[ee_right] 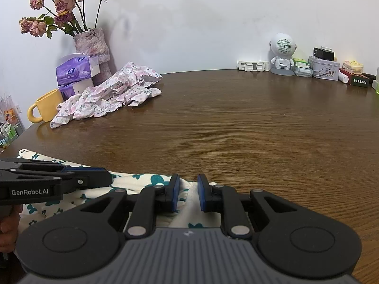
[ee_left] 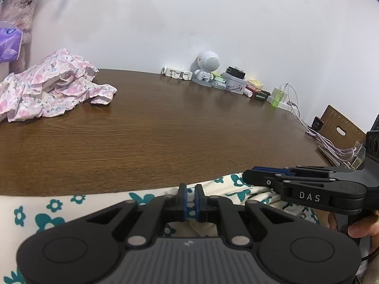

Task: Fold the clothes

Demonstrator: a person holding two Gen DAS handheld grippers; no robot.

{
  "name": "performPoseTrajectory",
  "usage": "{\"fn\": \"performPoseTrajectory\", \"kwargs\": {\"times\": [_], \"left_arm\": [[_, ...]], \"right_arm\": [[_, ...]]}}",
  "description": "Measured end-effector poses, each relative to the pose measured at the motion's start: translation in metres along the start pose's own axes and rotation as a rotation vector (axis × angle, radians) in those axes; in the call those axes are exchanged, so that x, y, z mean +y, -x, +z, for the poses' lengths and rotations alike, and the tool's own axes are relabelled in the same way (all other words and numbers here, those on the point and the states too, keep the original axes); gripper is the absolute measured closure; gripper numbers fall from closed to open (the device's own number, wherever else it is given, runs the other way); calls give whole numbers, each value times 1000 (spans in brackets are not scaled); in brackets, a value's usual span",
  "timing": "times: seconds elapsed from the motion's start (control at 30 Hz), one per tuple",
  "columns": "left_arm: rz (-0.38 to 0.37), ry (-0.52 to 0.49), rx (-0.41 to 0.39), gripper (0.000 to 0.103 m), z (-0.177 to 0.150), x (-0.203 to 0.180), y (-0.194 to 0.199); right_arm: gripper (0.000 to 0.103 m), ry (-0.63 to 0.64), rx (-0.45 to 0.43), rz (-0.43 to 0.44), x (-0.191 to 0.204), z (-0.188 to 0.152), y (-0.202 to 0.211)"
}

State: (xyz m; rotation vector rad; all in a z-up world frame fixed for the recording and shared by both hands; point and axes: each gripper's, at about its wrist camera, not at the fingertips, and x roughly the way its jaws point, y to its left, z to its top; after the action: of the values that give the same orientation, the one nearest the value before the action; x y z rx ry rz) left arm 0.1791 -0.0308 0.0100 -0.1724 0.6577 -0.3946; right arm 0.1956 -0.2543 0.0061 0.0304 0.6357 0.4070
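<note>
Dark brown wood-grain table (ee_right: 236,130) — most of the top bare, clutter along the back wall. Near edge: cream cotton garment printed with teal flowers (ee_left: 59,210), lying across the table edge nearest the camera and running under both tools. It looks bunched and wrinkled where the right tool meets it; whether any fold is already in it cannot be told from either view.

Far left corner: crumpled white-and-pink floral garment (ee_right: 111,94), heaped loosely, not folded, beside a yellow ceramic mug (ee_right: 45,108) and purple tissue boxes (ee_right: 75,71). Well apart from both tools.

Left gripper (ee_left: 191,201): blue pads nearly together, only a thin slot between them, with cream cloth showing at and behind the slot. Judged to be pinching the garment's far edge, though the cloth inside the slot is too small to confirm.

Right gripper (ee_right: 188,194): jaws spread, a ridge of cream cloth rising between the pads but not clamped. It sits just beside the left tool along the same edge.

Judgement on doing this step well — the two grips need to sit apart along one hem, not crowded together, so the cloth hangs flat between them. The right pads should close on a single layer at the ridge; the bunching there risks catching a double thickness. Keep tension even before any lift, or the soft cloth will sag and skew.
</note>
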Motion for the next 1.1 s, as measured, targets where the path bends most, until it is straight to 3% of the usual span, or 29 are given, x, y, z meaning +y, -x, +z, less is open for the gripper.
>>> {"fn": "performPoseTrajectory", "kwargs": {"times": [0.1,0.47,0.63,0.8,0.97,1.1], "left_arm": [[-5,4,-1,96,0,0,0],[-36,-15,-13,75,-4,-8,3],[-39,5,-46,57,-2,-11,13],[-40,-20,-82,57,2,-17,26],[-59,-106,-53,61,1,-32,39],[-68,-187,0,81,-8,-44,42]], "right_arm": [[87,-1,0,0,0,0,0],[86,3,-1,-2,1,0,0],[82,-13,-13,7,0,-1,2],[65,-95,-53,36,-14,0,26],[62,-191,-94,66,-30,1,54],[62,-296,-43,125,-47,-15,68]]}}
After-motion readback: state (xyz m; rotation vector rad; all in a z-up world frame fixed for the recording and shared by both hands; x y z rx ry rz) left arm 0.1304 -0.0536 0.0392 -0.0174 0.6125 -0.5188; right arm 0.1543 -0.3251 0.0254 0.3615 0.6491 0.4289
